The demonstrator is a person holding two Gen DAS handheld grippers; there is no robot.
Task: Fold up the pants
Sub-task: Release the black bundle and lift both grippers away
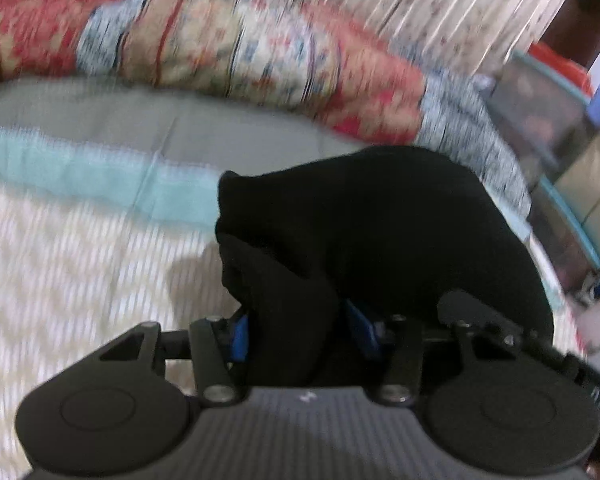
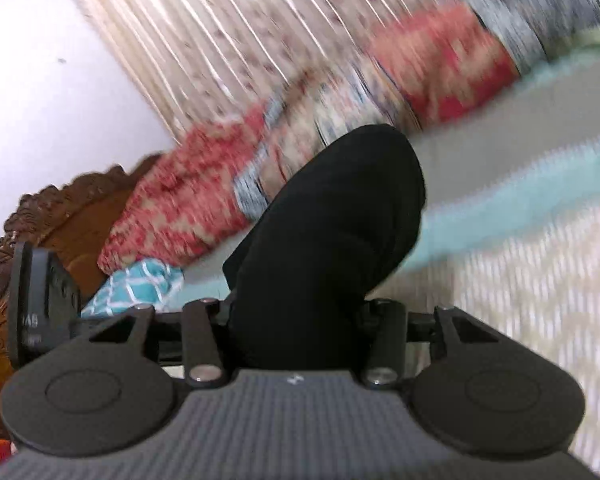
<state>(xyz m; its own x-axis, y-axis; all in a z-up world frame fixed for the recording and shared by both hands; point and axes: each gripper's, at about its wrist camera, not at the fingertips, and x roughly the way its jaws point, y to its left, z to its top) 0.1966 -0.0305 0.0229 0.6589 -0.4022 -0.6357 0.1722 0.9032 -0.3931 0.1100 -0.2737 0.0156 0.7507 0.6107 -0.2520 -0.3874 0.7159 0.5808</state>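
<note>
Pants: black pants [image 1: 380, 232] bunched and lifted off the bed [image 1: 80, 272]; in both wrist views they fill the middle and hide the fingertips.
Left gripper: left gripper [image 1: 296, 332] is clenched on a fold of the pants; cloth packs the gap between the blue pads [image 1: 240, 336] and spills forward and to the right over the linkage.
Right gripper: right gripper [image 2: 296, 320] is clamped on another part of the pants [image 2: 332, 232]; the cloth rises from between the jaws as a thick dark roll, so the pads themselves cannot be seen.
Bed: white textured cover under the pants, with a pale blue band [image 1: 100, 176] and a grey strip beyond it.
Quilt: a red, cream and blue patterned quilt [image 1: 240, 48] lies heaped on the far side of the bed, behind the pants.
Curtain: a pleated flowered curtain [image 2: 228, 40] hangs behind the quilt.
Headboard: carved dark wood headboard [image 2: 60, 216] at the bed's end, left in the right wrist view, with a teal-and-white patterned cloth [image 2: 140, 284] beside it.
Clutter: boxes or bins [image 1: 552, 128] past the bed's far right edge; probably storage, too blurred to say.
View: both pictures are smeared by motion.
</note>
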